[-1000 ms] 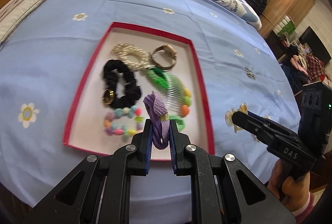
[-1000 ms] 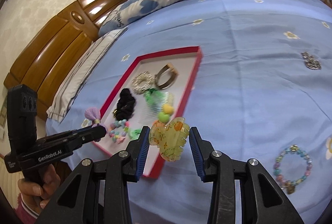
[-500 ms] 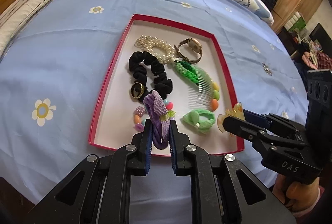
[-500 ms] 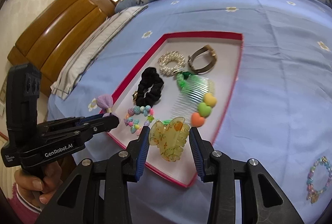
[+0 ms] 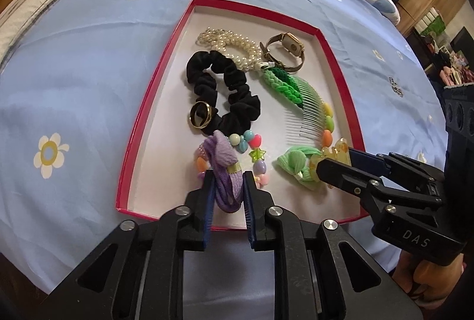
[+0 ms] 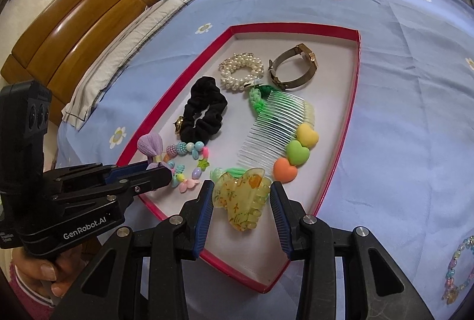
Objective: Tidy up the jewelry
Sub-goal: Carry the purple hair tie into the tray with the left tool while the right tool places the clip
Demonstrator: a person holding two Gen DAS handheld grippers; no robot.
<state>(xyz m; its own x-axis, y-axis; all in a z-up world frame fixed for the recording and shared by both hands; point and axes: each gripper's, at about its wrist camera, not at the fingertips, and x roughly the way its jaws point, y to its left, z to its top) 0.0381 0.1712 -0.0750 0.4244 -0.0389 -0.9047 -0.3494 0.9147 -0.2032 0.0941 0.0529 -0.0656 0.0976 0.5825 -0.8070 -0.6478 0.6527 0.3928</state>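
Observation:
A red-rimmed tray (image 5: 142, 112) lies on the blue bedsheet. It holds a black scrunchie (image 5: 225, 95), a pearl bracelet (image 5: 228, 41), a watch (image 5: 287, 49), a green comb (image 5: 299, 95), a bead bracelet (image 5: 251, 148) and a green hair tie (image 5: 296, 164). My left gripper (image 5: 228, 178) hangs low over the tray's near part. A purple hair tie (image 5: 223, 155) sits between its pads, which still touch it while the jaws are opening. My right gripper (image 6: 241, 186) is shut on a yellow claw clip (image 6: 240, 201) just above the tray's near right corner.
A second bead bracelet (image 6: 457, 269) lies on the sheet right of the tray. A small silver piece (image 5: 395, 86) lies farther off. A pillow and wooden headboard (image 6: 74, 24) stand to the left, and a patterned quilt at the back. A hand holds each gripper.
Both grippers have sunk toward the tray. The right one has also moved in from the sheet over the tray's near corner, still gripping the clip. The purple tie stays between the left pads.

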